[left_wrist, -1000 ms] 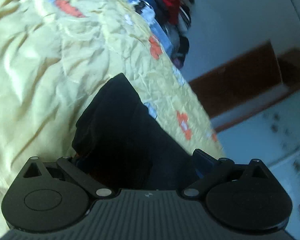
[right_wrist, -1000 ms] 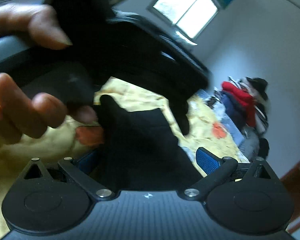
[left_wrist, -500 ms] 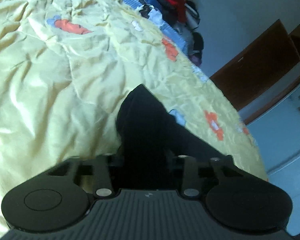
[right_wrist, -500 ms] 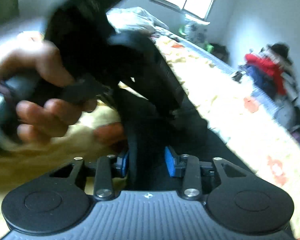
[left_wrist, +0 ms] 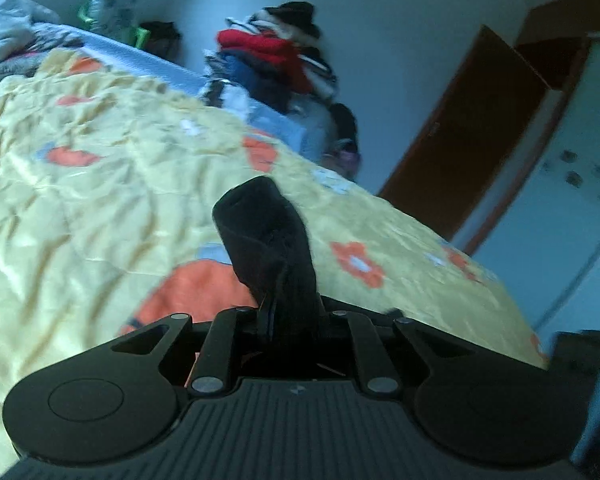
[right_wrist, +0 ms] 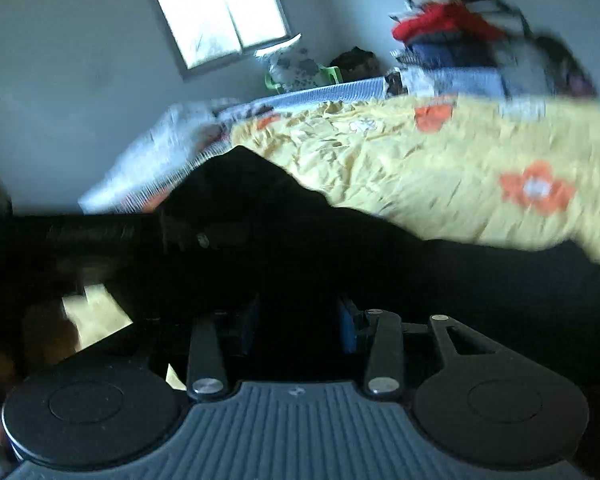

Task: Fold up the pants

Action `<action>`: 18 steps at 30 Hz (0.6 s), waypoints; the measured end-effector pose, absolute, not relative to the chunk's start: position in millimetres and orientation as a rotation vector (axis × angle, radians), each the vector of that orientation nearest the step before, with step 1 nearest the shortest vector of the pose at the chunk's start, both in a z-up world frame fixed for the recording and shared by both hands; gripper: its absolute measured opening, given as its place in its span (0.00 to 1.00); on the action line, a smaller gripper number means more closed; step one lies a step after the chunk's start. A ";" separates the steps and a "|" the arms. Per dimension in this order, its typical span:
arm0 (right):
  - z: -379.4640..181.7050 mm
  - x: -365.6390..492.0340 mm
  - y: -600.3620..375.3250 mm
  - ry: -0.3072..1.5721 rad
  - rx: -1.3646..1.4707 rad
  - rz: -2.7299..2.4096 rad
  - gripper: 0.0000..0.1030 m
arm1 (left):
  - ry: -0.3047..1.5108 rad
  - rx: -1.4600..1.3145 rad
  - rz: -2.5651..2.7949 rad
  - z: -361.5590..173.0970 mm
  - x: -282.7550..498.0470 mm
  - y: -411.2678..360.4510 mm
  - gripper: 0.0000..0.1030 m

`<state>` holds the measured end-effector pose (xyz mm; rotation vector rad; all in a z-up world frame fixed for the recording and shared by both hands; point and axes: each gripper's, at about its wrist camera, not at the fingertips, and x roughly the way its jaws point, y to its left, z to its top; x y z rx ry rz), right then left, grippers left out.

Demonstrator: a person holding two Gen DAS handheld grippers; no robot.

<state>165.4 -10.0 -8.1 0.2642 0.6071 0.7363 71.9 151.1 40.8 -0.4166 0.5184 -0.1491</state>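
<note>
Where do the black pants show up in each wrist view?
Left wrist view: black pants, a bunched end rising at centre from the closed left tongs.
Right wrist view: black pants, a broad dark mass across the middle, gripped in the right tongs.
Shared landmark: the clothes pile with the red garment.

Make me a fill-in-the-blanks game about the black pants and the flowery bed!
1. The pants pinched in the left gripper are the colour ____.
2. The bedspread under them is mostly ____ with orange flowers.
3. The right gripper has blue pads and its jaws are shut on the ____.
4. In the pile of clothes beyond the bed, the brightest piece is ____.

Missing words: black; yellow; pants; red
</note>
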 end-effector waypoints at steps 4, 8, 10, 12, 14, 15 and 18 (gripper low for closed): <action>-21.1 172.5 -45.2 0.649 0.536 0.772 0.39 | 0.480 -0.334 -0.153 48.2 65.2 122.0 0.14; -24.2 166.6 -80.7 0.622 0.653 0.773 0.40 | 0.463 -0.281 -0.190 54.6 61.5 90.2 0.15; -24.4 156.4 -99.0 0.597 0.693 0.766 0.40 | 0.444 -0.242 -0.214 59.0 59.2 71.5 0.16; -24.1 153.5 -116.5 0.573 0.735 0.759 0.40 | 0.426 -0.203 -0.248 64.6 57.1 50.5 0.17; -25.7 152.8 -138.9 0.546 0.779 0.746 0.40 | 0.415 -0.181 -0.286 67.4 56.9 31.2 0.17; -25.6 150.8 -150.3 0.534 0.797 0.740 0.40 | 0.409 -0.169 -0.311 69.1 57.4 19.9 0.17; -25.7 137.1 -190.5 0.490 0.848 0.697 0.40 | 0.404 -0.137 -0.378 71.4 61.3 -14.7 0.18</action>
